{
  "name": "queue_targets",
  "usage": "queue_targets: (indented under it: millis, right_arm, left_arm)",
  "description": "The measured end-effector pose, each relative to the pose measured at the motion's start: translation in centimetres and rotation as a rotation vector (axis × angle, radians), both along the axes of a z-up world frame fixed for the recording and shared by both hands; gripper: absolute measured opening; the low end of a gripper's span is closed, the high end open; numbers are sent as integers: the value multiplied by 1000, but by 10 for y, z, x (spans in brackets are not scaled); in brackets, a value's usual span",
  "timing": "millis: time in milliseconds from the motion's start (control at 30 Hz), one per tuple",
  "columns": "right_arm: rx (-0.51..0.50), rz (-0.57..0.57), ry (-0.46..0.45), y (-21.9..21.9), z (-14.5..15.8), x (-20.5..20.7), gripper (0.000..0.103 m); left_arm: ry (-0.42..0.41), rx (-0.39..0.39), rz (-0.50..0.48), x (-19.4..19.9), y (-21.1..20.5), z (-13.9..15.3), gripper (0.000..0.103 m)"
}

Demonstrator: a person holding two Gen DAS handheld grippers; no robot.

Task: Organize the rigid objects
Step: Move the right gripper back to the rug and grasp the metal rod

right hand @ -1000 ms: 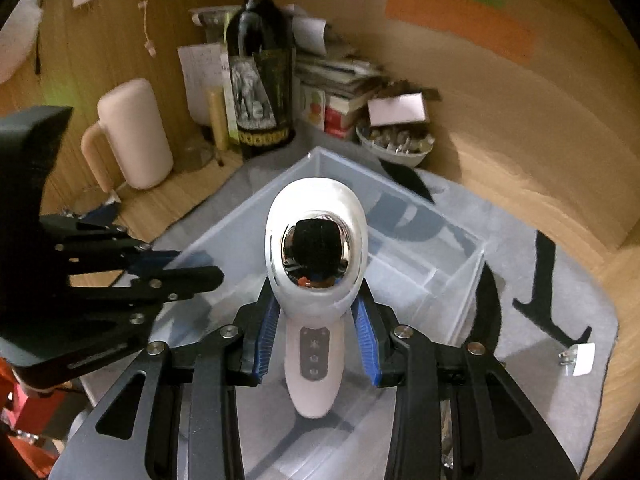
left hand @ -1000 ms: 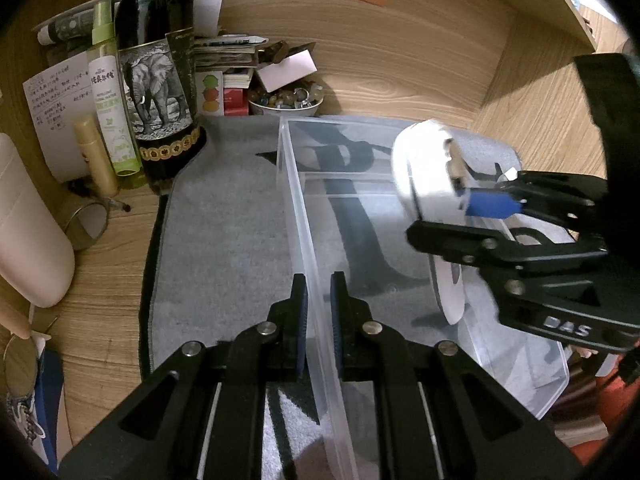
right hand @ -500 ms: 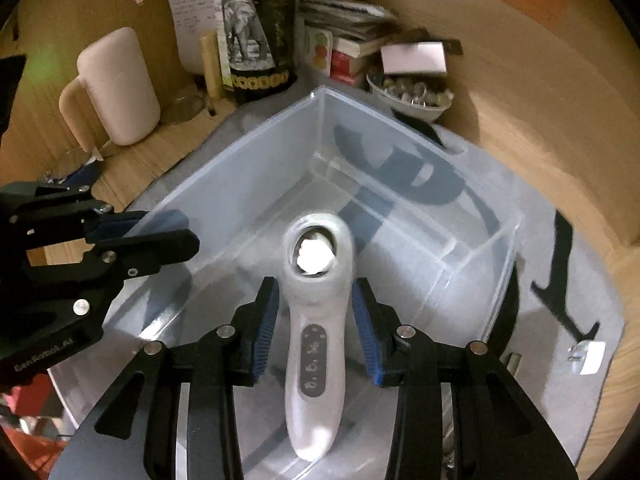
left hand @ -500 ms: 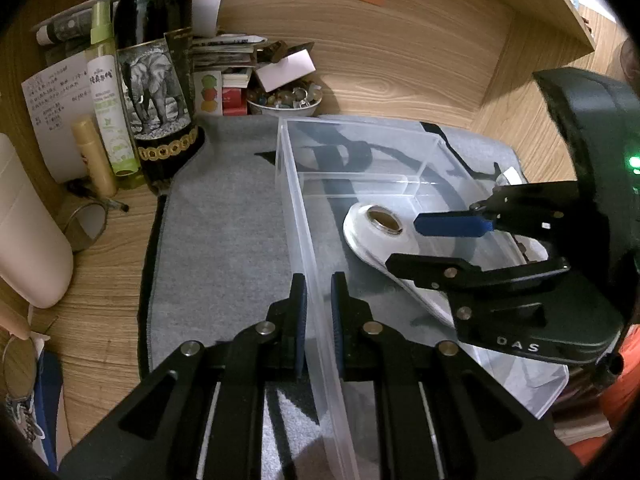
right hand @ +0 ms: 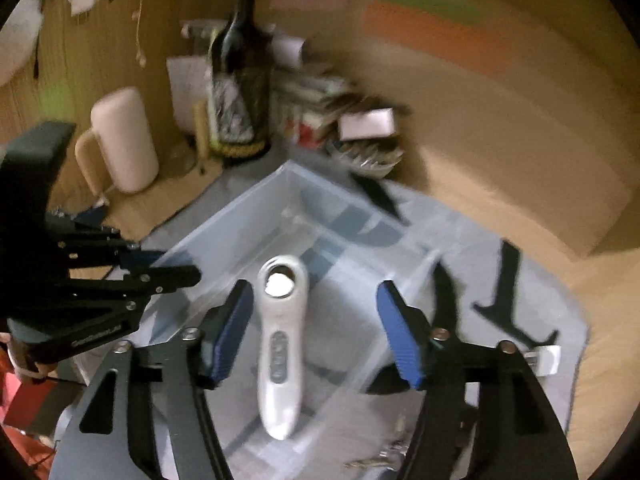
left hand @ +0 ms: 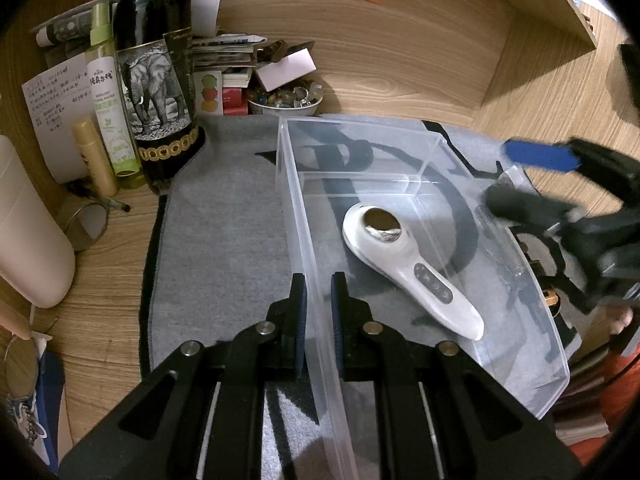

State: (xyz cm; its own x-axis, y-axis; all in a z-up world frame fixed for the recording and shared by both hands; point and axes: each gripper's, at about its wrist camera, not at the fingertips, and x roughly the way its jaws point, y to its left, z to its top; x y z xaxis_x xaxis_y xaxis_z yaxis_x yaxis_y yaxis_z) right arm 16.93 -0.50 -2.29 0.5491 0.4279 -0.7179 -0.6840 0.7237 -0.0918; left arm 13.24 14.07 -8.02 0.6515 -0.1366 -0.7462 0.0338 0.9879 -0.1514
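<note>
Both wrist views look steeply down, close above the clear plastic storage bin (left hand: pixel 420 168) (right hand: pixel 256 208), from its left and right sides; they share its inside.

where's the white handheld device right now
The white handheld device lies flat on the floor of the clear plastic bin, round head toward the far wall, right of the left gripper clamped on the bin's wall.

Black hand-held gripper (right hand: pixel 316 332), blue pads (right hand: pixel 396 336)
</note>
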Motion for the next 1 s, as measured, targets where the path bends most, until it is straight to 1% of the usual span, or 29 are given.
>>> queue_targets:
  millis: [100,200,367,500,567,733,800,833,900,933,1000]
  right_arm:
    - [24,-48,-55,-21,16,-3,69]
    - [32,-99,-95,-41,23,-4,72]
    - [31,-181,-107,-78,22,-2,73]
    - [6,-232,-85,-101,8,-2,73]
    - [-8,-252,-60,-110,-3,2,73]
    - [-22,-280,30,-123,-38,18,72]
    - [-16,-275,69,-124,-48,22,72]
    - [-10,-271,86,-124,-54,25,70]
    - [-7,-258,118,-122,-63,27,56]
    - [-7,-243,142,-120,-69,29,52]
    - [-4,-224,174,-118,-76,31,41]
  left_arm:
    - [1,1,2,0,0,0,11]
    - [3,5,6,0,0,-1,11]
    - [12,21,9,-1,-2,-1,11]
    - [17,34,13,-2,-5,0,11]
    - [18,40,16,-2,-6,-1,11]
    - [22,49,25,-2,-8,-1,11]
    - [24,54,27,-2,-9,-1,11]
    - [25,57,28,-1,-9,-1,11]
    - [27,62,30,-1,-10,0,11]
    - [28,64,31,0,-10,0,11]
    - [30,66,32,0,-11,0,11]
